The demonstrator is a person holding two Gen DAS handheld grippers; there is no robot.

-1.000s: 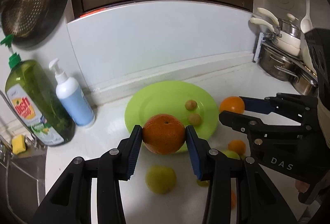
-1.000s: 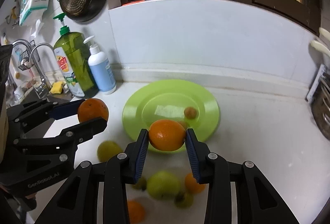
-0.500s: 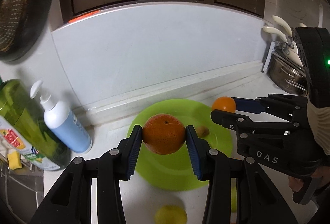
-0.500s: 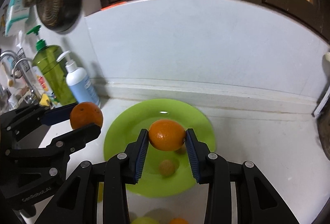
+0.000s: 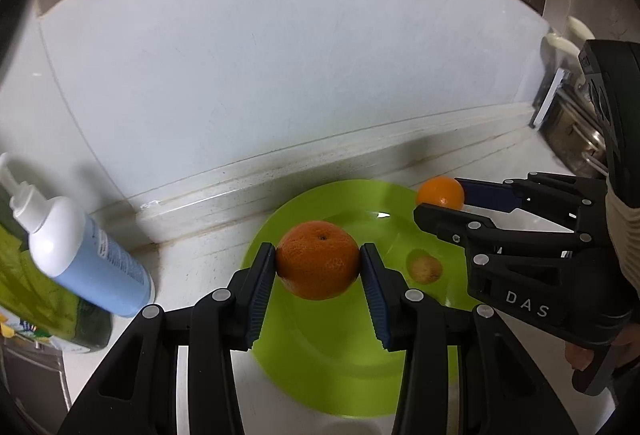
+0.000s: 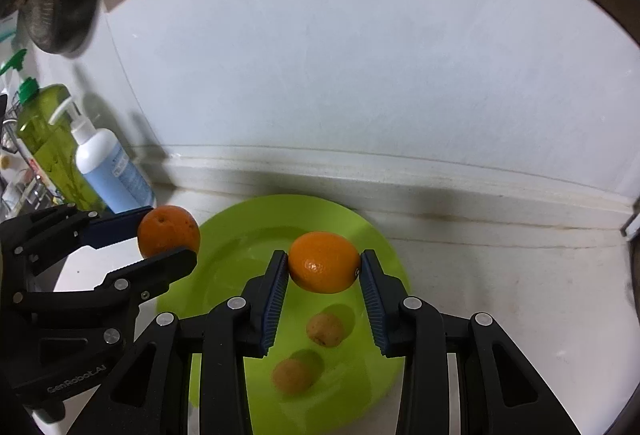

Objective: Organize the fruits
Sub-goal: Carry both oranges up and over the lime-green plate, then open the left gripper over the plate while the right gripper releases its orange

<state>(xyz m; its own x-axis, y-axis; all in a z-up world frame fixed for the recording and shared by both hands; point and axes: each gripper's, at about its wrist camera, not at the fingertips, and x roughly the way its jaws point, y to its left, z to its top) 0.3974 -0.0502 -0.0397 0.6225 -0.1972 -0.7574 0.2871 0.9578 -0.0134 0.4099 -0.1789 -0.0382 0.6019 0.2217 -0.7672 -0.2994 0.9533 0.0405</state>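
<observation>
1. The left gripper (image 5: 319, 263) has its fingers closed about halfway on a rough-skinned orange (image 5: 318, 259), pinched at its widest part and held over the near-left part of the green plate (image 5: 320, 367).
2. The right gripper (image 6: 324, 267) grips a smoother orange (image 6: 324, 262) the same way, above the plate's middle; two small brown fruits (image 6: 325, 328) lie on the plate just beneath and behind its fingers.
3. Judgement: both oranges are round and held only at two narrow contact lines, so a tilt or a sudden opening could let one roll off the shallow plate onto the table (image 6: 520, 287).
4. Lowering the right orange straight down risks landing on the brown fruits and knocking them about.
5. The two grippers sit close together; releasing together could make the oranges or fingers collide.
</observation>
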